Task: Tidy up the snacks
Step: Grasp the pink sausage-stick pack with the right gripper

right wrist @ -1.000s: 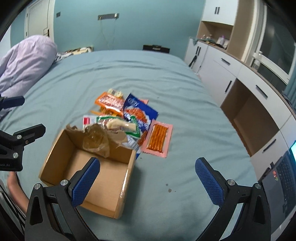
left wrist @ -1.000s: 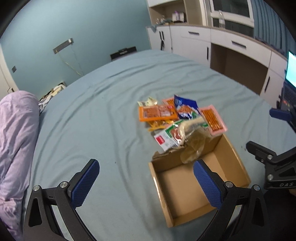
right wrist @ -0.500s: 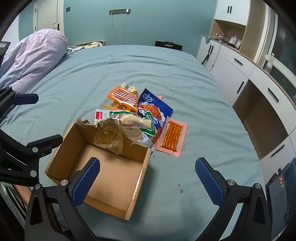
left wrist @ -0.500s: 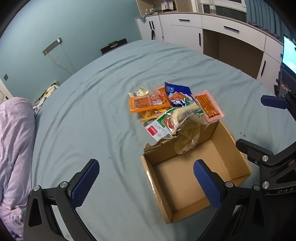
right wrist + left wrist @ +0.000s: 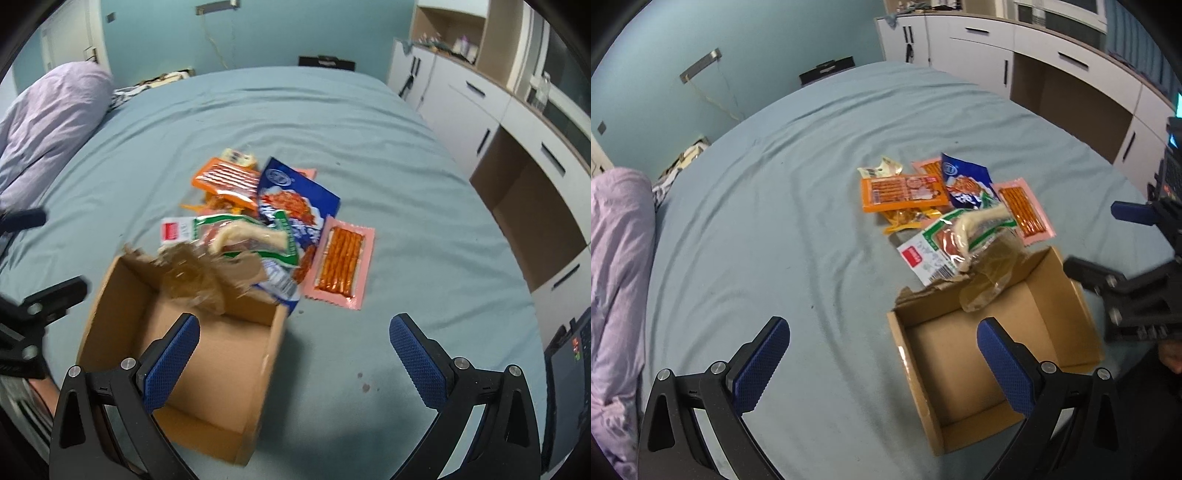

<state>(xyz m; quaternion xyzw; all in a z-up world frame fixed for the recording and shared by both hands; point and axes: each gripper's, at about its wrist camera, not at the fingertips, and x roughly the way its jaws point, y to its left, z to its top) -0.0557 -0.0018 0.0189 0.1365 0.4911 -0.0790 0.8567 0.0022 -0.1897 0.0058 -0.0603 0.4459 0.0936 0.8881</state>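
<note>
Blue bed [image 5: 775, 229]: crumpled colourful snack packets [image 5: 955, 206], heaped.

- I identify a home bedroom: a bed [image 5: 812, 155] with a blue-grey sheet fills the frame centre.
- A lilac duvet [image 5: 48, 122] lies at upper left.
- White built-in cabinets [image 5: 491, 110] with a desk recess occupy the right side.
- Teal walls [image 5: 757, 40] enclose the top.
</note>
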